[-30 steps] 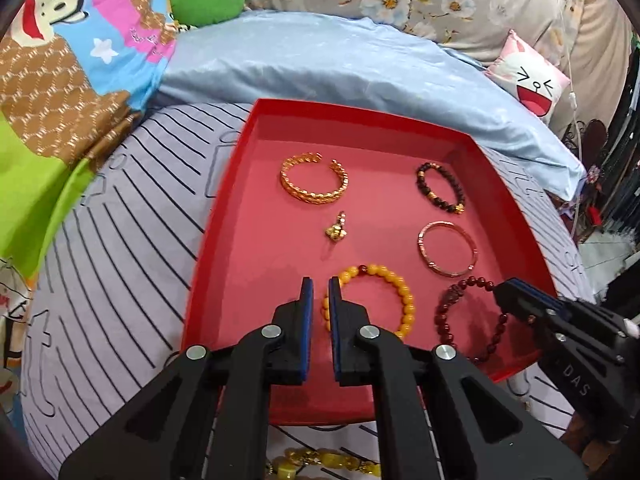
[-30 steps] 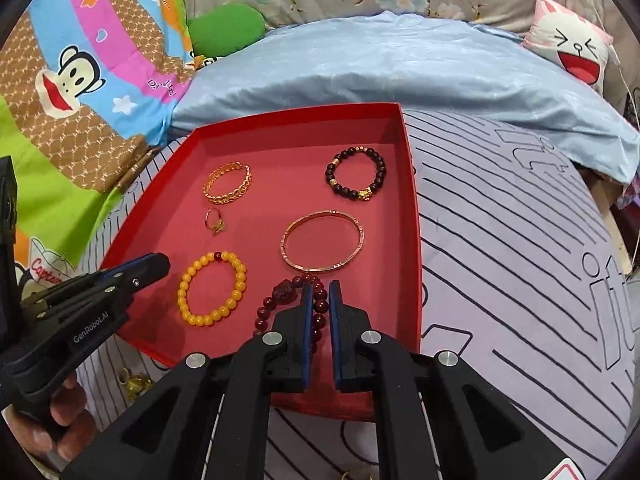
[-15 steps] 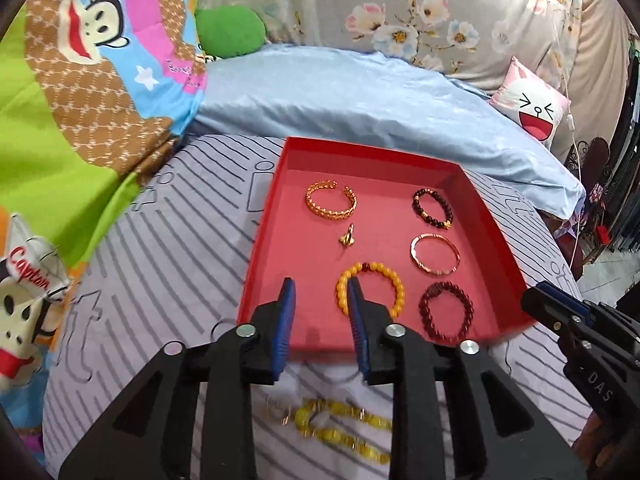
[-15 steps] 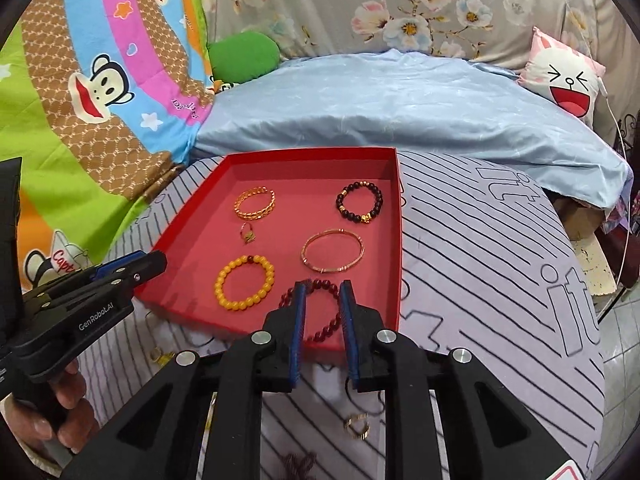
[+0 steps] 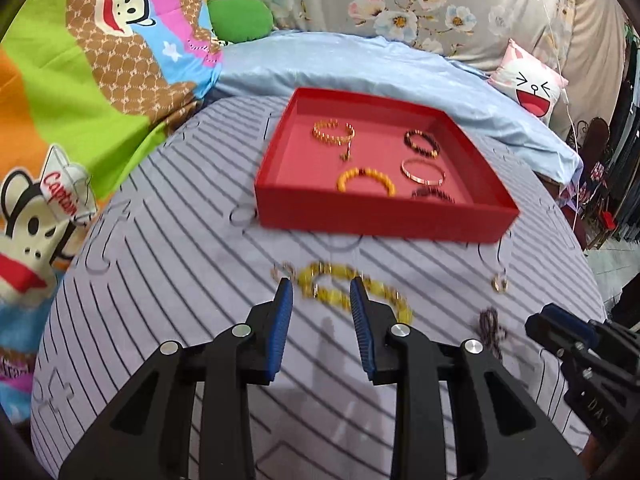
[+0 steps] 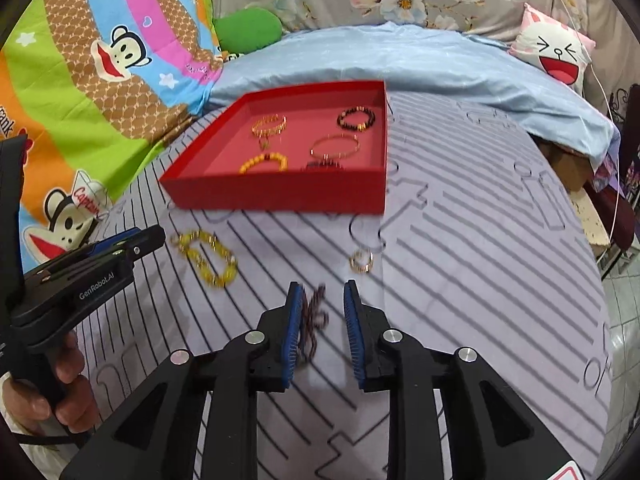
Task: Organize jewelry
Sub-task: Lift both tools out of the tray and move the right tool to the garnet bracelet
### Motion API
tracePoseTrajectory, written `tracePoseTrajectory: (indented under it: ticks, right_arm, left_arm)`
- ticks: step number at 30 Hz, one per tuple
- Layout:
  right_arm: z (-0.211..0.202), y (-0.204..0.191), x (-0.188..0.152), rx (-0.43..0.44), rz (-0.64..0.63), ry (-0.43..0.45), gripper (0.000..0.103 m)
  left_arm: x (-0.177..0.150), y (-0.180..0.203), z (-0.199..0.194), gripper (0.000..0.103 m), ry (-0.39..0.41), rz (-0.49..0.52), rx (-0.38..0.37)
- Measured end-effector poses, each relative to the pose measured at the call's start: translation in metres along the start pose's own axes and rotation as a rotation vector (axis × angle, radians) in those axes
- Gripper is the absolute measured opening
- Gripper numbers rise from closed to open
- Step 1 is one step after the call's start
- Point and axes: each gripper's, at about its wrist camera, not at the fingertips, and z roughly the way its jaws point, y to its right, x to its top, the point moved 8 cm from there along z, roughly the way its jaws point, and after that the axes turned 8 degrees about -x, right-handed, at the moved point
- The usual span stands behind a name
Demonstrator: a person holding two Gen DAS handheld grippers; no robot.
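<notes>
Both grippers are wide open right now. Left gripper (image 5: 322, 286) hangs over the yellow bead bracelet (image 5: 352, 290), right gripper (image 6: 320, 290) over a dark bead string (image 6: 314, 314). Red tray (image 6: 280, 196) sits behind them

red tray (image 5: 384, 220): looking like matt card
gold bangle (image 5: 423, 171): showing shiny metal
gripper pads (image 6: 291, 322): showing ribbed blue rubber
striped mat (image 6: 480, 260): looking like matt foam

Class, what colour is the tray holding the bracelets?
Red; the tray shows best in the left wrist view.
</notes>
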Motion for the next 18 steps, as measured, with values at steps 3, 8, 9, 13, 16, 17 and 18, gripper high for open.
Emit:
tracePoseTrajectory:
  ticks: [3, 8, 9, 13, 16, 17, 18]
  right_arm:
    - [0.003, -0.004, -0.015, 0.0, -0.004, -0.022, 0.025]
    - [0.007, -0.009, -0.025, 0.011, 0.0, -0.041, 0.025]
    - [0.009, -0.01, -0.027, 0.016, 0.003, -0.044, 0.025]
    - [0.012, -0.014, -0.028, 0.022, 0.011, -0.048, 0.026]
    - [0.015, -0.015, -0.029, 0.027, 0.019, -0.055, 0.026]
    - [0.016, -0.015, -0.028, 0.028, 0.02, -0.057, 0.026]
    - [0.017, -0.015, -0.028, 0.027, 0.021, -0.057, 0.026]
  left_arm:
    - [-0.014, 0.001, -0.003, 0.029, -0.009, -0.003, 0.005]
    - [-0.029, 0.001, -0.005, 0.029, -0.021, 0.0, 0.021]
    - [-0.032, 0.001, -0.005, 0.029, -0.024, 0.001, 0.021]
    - [-0.04, 0.001, -0.005, 0.029, -0.031, -0.003, 0.021]
    - [-0.042, 0.0, -0.004, 0.029, -0.033, -0.007, 0.019]
    - [-0.043, 0.0, -0.004, 0.029, -0.034, -0.007, 0.017]
    - [-0.043, 0.001, -0.004, 0.029, -0.035, -0.006, 0.016]
